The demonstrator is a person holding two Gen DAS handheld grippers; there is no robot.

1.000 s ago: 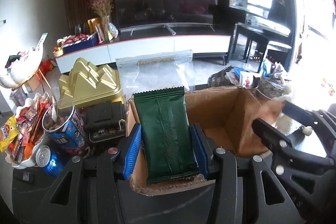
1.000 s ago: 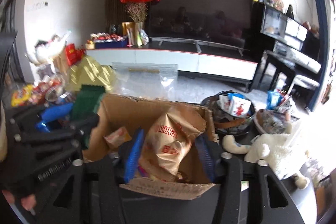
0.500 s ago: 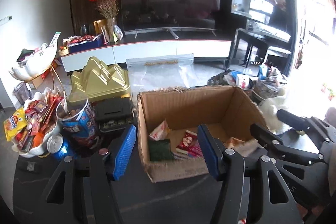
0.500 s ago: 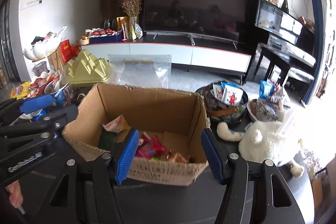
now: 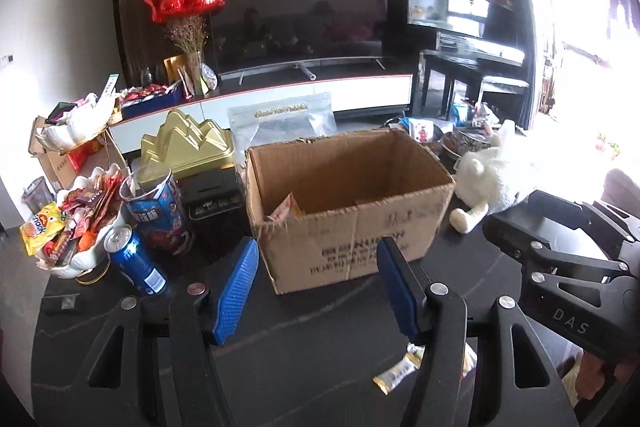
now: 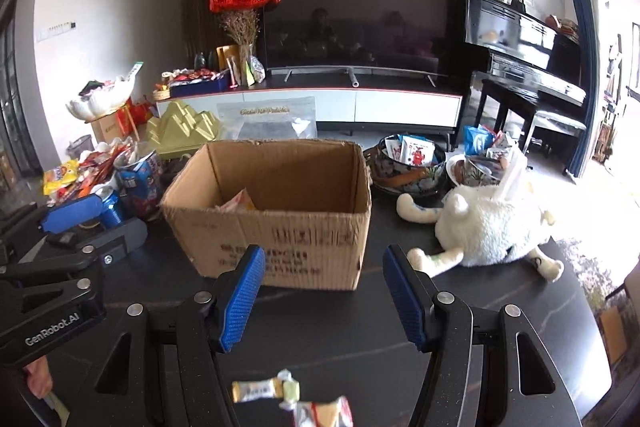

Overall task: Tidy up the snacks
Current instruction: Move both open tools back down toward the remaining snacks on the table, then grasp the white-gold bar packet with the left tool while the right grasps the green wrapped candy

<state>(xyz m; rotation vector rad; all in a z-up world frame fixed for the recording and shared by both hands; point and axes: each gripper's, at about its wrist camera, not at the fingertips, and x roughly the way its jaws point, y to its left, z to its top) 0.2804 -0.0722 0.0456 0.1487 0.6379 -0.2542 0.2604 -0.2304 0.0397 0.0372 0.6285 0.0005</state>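
An open cardboard box [image 5: 352,219] [image 6: 280,227] stands on the dark table, with a snack wrapper [image 5: 286,207] [image 6: 240,201] showing inside it. My left gripper [image 5: 316,287] is open and empty, held back from the box's near wall. My right gripper [image 6: 324,291] is also open and empty, a little in front of the box. Small wrapped snacks [image 6: 266,389] lie on the table below the right gripper; one [image 5: 396,375] also lies under the left gripper. The right gripper's body [image 5: 560,275] shows at the right of the left wrist view.
A white bowl of snacks [image 5: 72,227], a blue can [image 5: 136,263] and a blue tub [image 5: 156,203] stand left of the box, a gold tin [image 5: 188,147] behind them. A white plush toy [image 6: 488,227] and dark snack bowls [image 6: 412,163] lie to the right.
The left gripper let go of the green packet and the right gripper of the brown biscuit bag, both over the box. Both grippers then pulled back from the box, empty.
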